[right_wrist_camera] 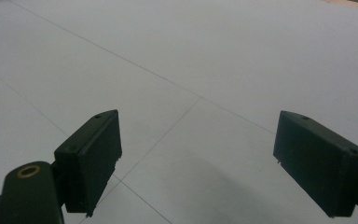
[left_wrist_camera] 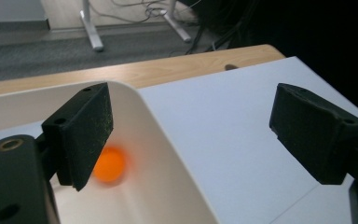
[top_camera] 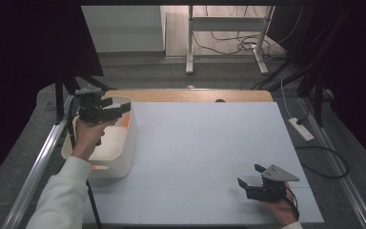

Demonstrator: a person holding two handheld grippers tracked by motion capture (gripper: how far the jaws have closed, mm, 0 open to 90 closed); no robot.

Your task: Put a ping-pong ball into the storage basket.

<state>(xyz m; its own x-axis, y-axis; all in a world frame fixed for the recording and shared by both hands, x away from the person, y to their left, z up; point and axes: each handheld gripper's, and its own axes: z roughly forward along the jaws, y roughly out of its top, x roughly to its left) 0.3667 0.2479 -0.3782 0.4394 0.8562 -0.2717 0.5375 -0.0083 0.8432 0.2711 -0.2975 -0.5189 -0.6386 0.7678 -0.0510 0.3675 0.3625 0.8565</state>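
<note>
A white tub [top_camera: 124, 157] stands at the table's left edge. In the left gripper view an orange ball [left_wrist_camera: 109, 164] shows blurred inside the white tub [left_wrist_camera: 168, 149], low against its wall. My left gripper [top_camera: 124, 107] hangs open above the tub's far rim, its jaws [left_wrist_camera: 191, 135] wide apart with nothing between them. My right gripper [top_camera: 250, 175] rests open low over the white table surface near the front right corner, and its jaws [right_wrist_camera: 196, 158] hold nothing.
The white table sheet [top_camera: 209, 152] spreads between the two hands, with a wooden strip [top_camera: 190, 95] at its far edge. Beyond stand a desk frame [top_camera: 228, 43] and floor cables [top_camera: 314, 148]. Dark curtains flank both sides.
</note>
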